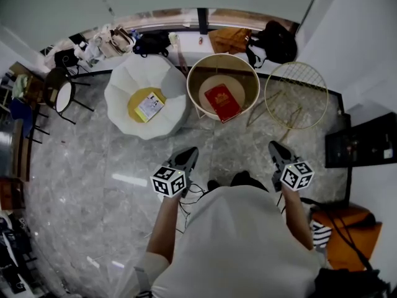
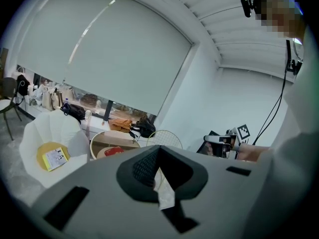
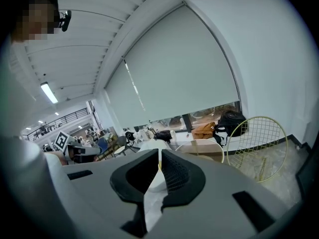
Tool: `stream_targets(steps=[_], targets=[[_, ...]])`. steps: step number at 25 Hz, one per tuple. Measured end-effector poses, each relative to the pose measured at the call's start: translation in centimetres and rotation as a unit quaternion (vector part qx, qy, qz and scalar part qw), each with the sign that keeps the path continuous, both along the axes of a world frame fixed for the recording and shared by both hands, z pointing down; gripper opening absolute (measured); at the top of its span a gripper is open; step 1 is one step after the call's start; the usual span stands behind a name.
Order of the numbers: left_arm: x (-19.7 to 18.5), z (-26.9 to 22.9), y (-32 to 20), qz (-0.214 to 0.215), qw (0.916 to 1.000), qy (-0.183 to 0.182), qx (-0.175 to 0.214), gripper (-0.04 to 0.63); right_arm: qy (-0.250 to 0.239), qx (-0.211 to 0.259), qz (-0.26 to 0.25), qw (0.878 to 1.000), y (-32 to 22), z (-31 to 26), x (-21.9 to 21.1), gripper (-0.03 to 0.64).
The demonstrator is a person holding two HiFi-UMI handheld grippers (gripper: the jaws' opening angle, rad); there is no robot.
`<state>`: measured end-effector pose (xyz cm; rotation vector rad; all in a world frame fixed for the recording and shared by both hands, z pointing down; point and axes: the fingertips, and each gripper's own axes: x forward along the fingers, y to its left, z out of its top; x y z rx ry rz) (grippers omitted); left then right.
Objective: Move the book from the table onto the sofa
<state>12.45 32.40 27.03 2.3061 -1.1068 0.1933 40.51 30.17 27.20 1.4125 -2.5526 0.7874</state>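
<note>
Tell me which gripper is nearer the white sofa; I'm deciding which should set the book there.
Left. In the head view the left gripper sits just below and right of the white sofa; the right gripper is farther right, past the round table.

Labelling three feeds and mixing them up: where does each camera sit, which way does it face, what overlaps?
Head view: on the person's head, steeply down at sofa, table, book; torso, forearms, left gripper, right gripper show.
Left gripper view: on left gripper, past shut jaws toward sofa and table; right gripper shows.
Right gripper view: on right gripper, toward blind and table; left gripper shows.
All three share the table.
</note>
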Motion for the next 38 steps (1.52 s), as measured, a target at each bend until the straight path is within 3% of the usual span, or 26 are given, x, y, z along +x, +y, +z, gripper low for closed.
stream_targets(steps=[9, 17, 32, 38], targets=[[-0.7, 0.5, -0.2, -0.015, 0.9998, 0.011, -0.006, 0.002, 0.007, -0.006, -0.013, 1.0, -1.0, 0.6, -0.5, 0.041], [-1.2, 1.1, -2.9, -0.041, 0.999, 0.007, -0.018, 0.002, 0.007, -0.017, -0.043, 0.999, -5.8, 1.5, -2.0, 0.041], [1.0, 2.1, -13.2, -0.068, 0.9971, -0.002, -0.035, 0.002, 0.013, -0.038, -0.078, 0.996, -18.3, 3.5, -0.8, 0.041], [2.7, 1.7, -17.4, -0.081, 0.9963, 0.014, -0.024, 0.002, 0.019, -0.051, -0.101, 0.993, -23.1, 4.4, 0.3, 0.041]])
